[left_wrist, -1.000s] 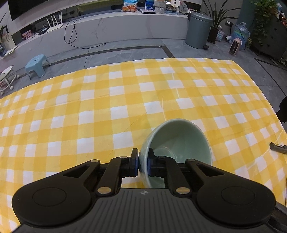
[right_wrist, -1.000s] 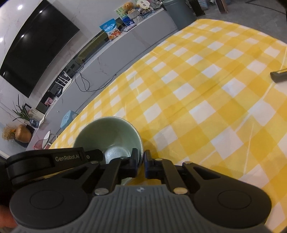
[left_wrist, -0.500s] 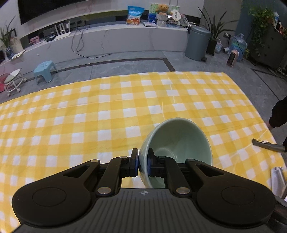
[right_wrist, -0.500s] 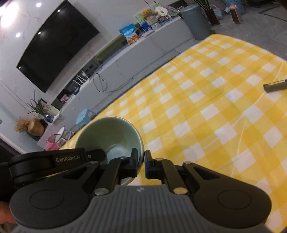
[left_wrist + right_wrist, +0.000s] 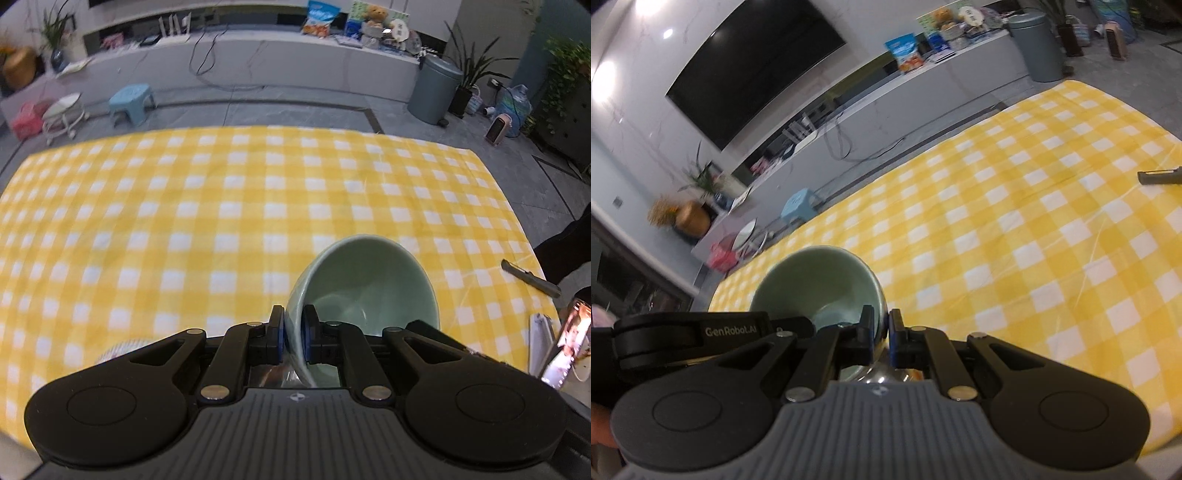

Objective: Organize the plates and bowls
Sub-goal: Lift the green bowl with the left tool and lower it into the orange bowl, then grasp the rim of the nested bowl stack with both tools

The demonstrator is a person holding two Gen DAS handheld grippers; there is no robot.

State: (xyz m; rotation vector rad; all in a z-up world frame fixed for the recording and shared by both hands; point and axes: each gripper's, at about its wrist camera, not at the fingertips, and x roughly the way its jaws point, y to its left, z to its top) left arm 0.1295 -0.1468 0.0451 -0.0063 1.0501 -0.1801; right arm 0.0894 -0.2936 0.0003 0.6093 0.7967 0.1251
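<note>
In the left wrist view, the left claw (image 5: 293,334) is seen clamped on the near-left rim of a pale green bowl (image 5: 364,280), one pad outside the wall and one inside. The bowl is held tilted, its opening turned to the camera, above a yellow-and-white checked cloth (image 5: 207,221) that covers the surface. A dark pen-like object (image 5: 530,278) lies on the cloth at the right edge, and the rim of a patterned dish (image 5: 118,349) is glimpsed at the near left, partly hidden by the claw. A grey bin (image 5: 434,92) and a blue stool (image 5: 131,98) stand on the floor beyond the far edge.

In the right wrist view, the right claw (image 5: 881,334) is seen closed narrowly on the right rim of a green bowl (image 5: 816,286), held above the near-left part of the checked cloth (image 5: 1015,229). A black device marked GenRobot.AI (image 5: 690,334) is seen at the left, just beside the bowl. A dark object (image 5: 1158,176) lies on the cloth at the far right.
</note>
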